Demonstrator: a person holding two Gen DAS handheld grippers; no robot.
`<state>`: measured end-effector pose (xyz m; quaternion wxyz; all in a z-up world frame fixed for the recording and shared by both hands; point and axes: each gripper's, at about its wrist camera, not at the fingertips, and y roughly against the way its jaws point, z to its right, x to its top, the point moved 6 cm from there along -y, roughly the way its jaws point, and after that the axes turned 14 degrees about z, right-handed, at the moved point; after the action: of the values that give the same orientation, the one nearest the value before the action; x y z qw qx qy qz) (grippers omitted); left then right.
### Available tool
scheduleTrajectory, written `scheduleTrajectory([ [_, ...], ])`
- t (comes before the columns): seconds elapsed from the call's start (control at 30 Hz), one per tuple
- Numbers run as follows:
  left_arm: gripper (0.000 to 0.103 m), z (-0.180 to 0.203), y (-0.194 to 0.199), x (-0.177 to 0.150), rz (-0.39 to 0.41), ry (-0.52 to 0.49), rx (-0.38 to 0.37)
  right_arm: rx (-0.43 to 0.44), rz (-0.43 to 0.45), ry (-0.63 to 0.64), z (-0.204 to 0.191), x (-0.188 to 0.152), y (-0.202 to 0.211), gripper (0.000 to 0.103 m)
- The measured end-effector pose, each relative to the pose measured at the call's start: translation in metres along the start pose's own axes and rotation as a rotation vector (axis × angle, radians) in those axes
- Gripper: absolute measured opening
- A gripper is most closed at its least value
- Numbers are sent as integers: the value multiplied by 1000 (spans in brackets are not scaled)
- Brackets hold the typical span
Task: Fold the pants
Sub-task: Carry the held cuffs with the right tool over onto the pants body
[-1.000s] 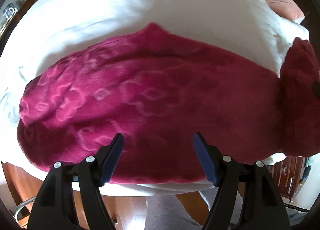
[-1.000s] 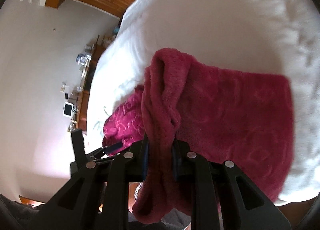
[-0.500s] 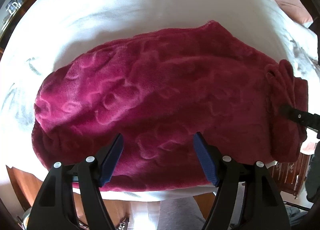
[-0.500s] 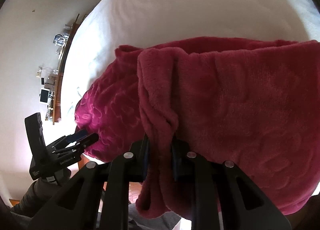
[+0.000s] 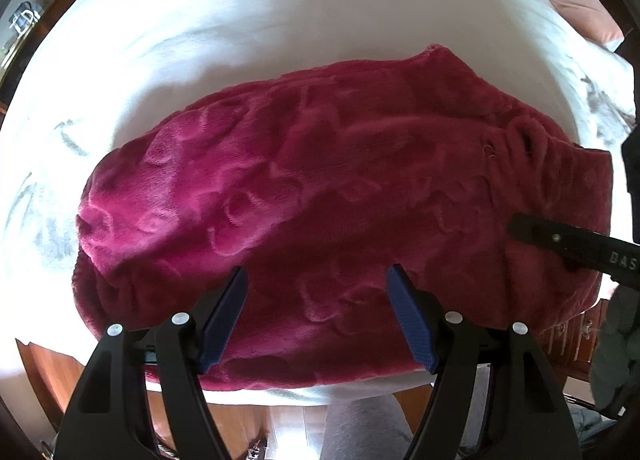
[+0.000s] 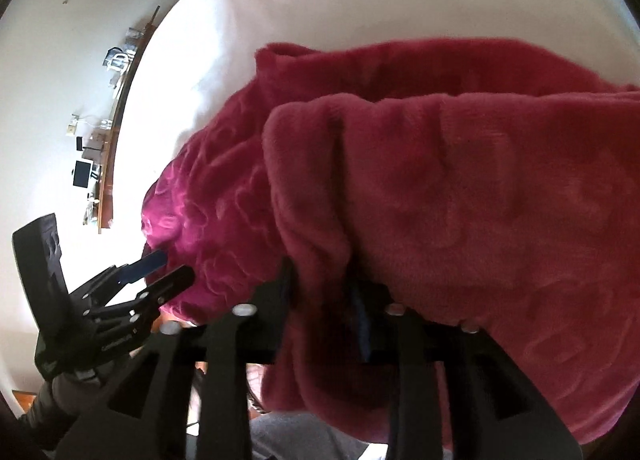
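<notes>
The pants (image 5: 340, 220) are lying folded across the white bed (image 5: 240, 20), a thick magenta plush bundle with the embossed pattern up, one end bunching at the far left and the gathered waistband sitting at the far right of the bundle. Working left to right: the left gripper (image 5: 316, 300) is hovering over the near edge of the pants, jaws standing wide, blue pads clear of the cloth and nothing between them. Moving right along the pants, the right gripper (image 6: 324, 292) is coming in at the waistband end, and its jaws have just been opening; a fold of plush is hanging between them, the grip loosening rather than clamping, so I'm reading this as the release after laying that end over. In the right wrist view the top layer is draping over the lower one, edges roughly stacked but lumpy near the fingers. My judgement: at least one fold is already down and this one is being set; what's left is letting go cleanly, smoothing the bulge, and perhaps one more fold to make it compact. As for writing, the only letters I'm catching are "BAS" on the black finger at the right of the pants, cut off by the frame edge; nothing readable on the pants themselves.
</notes>
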<state>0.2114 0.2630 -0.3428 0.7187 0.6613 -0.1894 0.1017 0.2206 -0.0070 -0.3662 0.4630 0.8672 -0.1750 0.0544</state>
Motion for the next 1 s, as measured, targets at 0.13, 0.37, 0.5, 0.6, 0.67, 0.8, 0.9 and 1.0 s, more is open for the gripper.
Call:
scheduleTrajectory([
  [0.13,72,-3,2,-10,0,6,9,32,3,9,-7,0,-3,49],
  [0.37,72,16,9,-15,15,8,-17,88,68,40,-19,9,27,49],
  [0.5,72,41,13,-12,22,-12,-60,67,106,48,-9,16,54,49],
  [0.6,72,65,19,-10,28,-32,-103,48,130,36,9,20,74,49],
  [0.67,72,80,25,-9,39,-52,-122,22,147,22,27,24,88,49],
  [0.8,72,102,38,-7,61,-54,-146,-54,170,-7,72,34,113,49],
  [0.9,72,115,40,-5,73,-56,-155,-97,181,-26,100,38,126,49],
  [1.0,72,144,42,-8,57,-65,-144,-137,186,-12,125,49,130,49],
])
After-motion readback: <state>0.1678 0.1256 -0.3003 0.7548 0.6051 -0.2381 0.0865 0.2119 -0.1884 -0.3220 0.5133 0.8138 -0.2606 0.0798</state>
